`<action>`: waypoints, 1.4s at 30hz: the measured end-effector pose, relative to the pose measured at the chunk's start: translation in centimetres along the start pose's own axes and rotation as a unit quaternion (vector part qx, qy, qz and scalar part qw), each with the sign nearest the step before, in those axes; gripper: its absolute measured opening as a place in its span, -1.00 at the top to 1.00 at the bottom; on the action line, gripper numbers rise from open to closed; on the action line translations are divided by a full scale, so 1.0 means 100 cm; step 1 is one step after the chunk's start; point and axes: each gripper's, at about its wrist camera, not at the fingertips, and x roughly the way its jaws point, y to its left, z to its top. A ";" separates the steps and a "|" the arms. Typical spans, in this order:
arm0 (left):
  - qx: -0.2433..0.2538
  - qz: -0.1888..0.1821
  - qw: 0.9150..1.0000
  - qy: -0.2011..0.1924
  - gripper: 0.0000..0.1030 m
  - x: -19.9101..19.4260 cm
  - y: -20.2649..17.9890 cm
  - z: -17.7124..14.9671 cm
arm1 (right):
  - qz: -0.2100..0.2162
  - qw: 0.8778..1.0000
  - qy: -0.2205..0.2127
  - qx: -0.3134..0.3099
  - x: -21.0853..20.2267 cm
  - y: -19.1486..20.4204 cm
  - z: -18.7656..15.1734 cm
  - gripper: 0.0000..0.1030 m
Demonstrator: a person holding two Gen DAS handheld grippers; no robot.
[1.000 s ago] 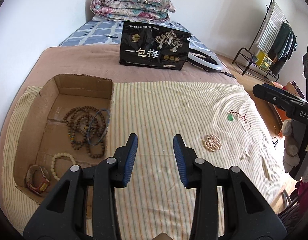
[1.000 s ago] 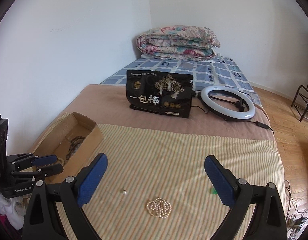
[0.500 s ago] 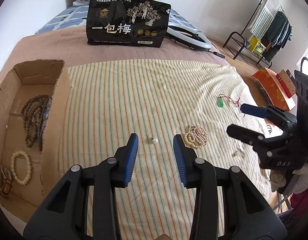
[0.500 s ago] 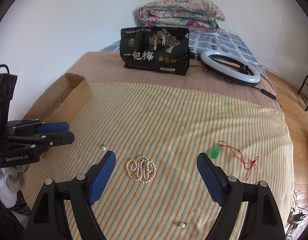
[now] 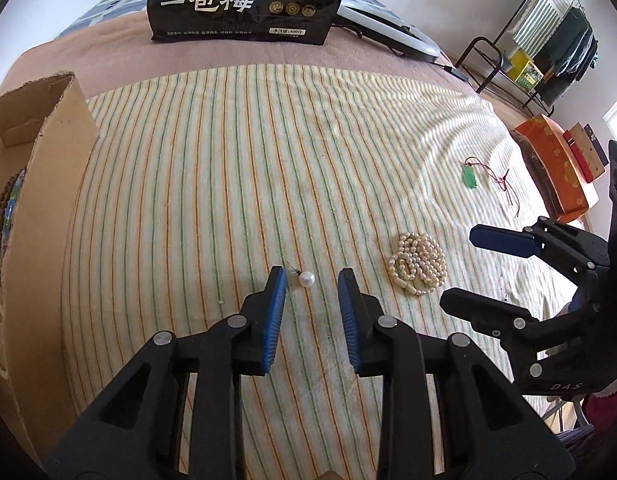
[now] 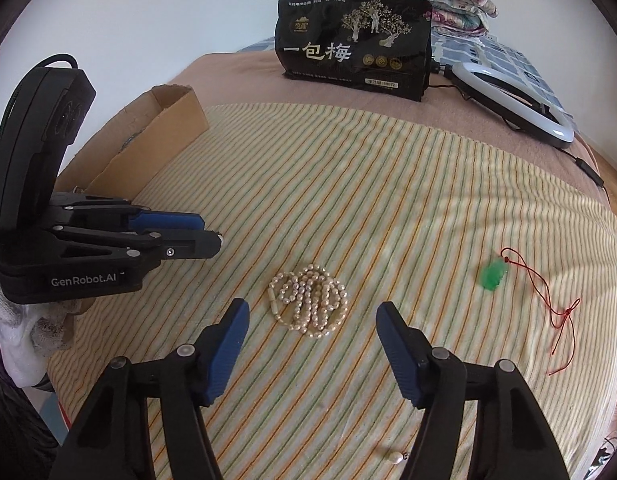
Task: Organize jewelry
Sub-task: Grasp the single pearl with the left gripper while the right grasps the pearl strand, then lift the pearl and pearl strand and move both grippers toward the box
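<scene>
On a striped cloth (image 5: 236, 168) spread over a bed, the left gripper (image 5: 311, 280) hovers with its jaws parted around a single pearl earring (image 5: 306, 279), which lies loose between the blue pads. The right gripper (image 6: 311, 318), spread wide, frames a coiled pearl necklace (image 6: 308, 300) without touching it. A green pendant (image 6: 493, 275) on red cord lies well apart near the cloth's right edge; the cardboard box (image 5: 40, 184) stands along the left edge.

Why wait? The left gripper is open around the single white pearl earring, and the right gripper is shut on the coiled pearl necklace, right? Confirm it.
Not quite. The right gripper is open, not shut: the right wrist view shows its jaws wide apart, short of the coiled pearl necklace. The left gripper is indeed open around the single white pearl earring.
</scene>
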 end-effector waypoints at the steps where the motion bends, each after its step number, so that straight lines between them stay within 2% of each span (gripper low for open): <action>1: 0.001 0.002 1.000 0.002 0.49 0.002 0.001 0.000 | 0.001 1.000 0.001 -0.002 0.002 0.000 0.000 -0.29; 12: 0.010 0.021 1.000 0.003 0.86 0.009 0.006 0.000 | -0.002 1.000 0.017 -0.019 0.025 0.007 0.006 -0.17; 17: 0.013 0.022 1.000 0.001 0.87 0.009 0.007 -0.001 | -0.031 0.998 0.028 -0.046 0.034 0.016 0.007 -0.01; 22: 0.016 0.025 1.000 -0.001 0.87 0.007 0.006 -0.002 | -0.046 0.997 0.032 -0.059 0.033 0.021 0.006 0.52; 24: 0.014 0.025 1.000 -0.003 0.87 0.006 0.007 -0.002 | -0.049 0.996 0.032 -0.062 0.032 0.023 0.006 0.66; 25: 0.013 0.025 1.000 -0.004 0.87 0.005 0.007 -0.002 | -0.052 0.996 0.032 -0.062 0.032 0.023 0.006 0.82; 33: 0.008 0.023 1.000 -0.018 0.87 -0.010 0.009 -0.002 | -0.062 0.996 0.018 -0.055 0.019 0.023 0.007 0.90; 42: 0.011 0.013 0.998 -0.053 0.87 -0.041 0.004 0.000 | -0.070 0.996 -0.028 -0.037 -0.022 0.022 0.018 0.90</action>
